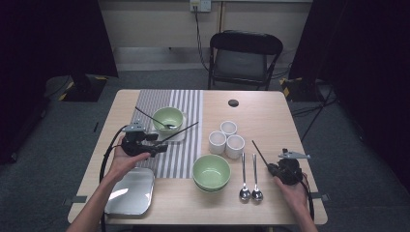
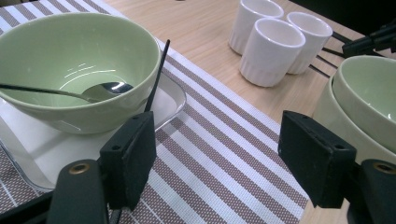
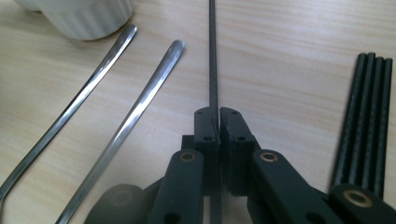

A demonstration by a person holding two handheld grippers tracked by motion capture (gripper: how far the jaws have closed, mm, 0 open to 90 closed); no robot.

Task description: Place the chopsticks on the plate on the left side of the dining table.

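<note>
The right tongs (image 3: pixel 215 122) are pressed together on a thin black chopstick (image 3: pixel 212 56), which is pinched between the jaws and runs straight ahead over the table (image 3: pixel 289 42). In the high view that chopstick (image 1: pixel 260 153) is seen slanting up and to the left from the right tongs (image 1: pixel 270 167), near the table's right edge. A bundle of more black chopsticks (image 3: pixel 366 116) is seen lying just to the right in the right gripper view, and two metal spoons (image 3: pixel 116 93) are laid side by side to the left of the held one.

The left tongs (image 2: pixel 217 163) are spread wide, with nothing caught between them (only the striped placemat (image 2: pixel 224 154) is seen below). Just beyond the left jaw, another black chopstick (image 2: pixel 156 77) is leaned against a green bowl (image 2: pixel 74 46) that is set on a clear tray (image 2: pixel 168 100); a spoon (image 2: pixel 100 89) is rested inside that bowl. Three white cups (image 2: pixel 273 49) are grouped together farther back, and stacked green bowls (image 2: pixel 369 93) are seen at the right edge.
</note>
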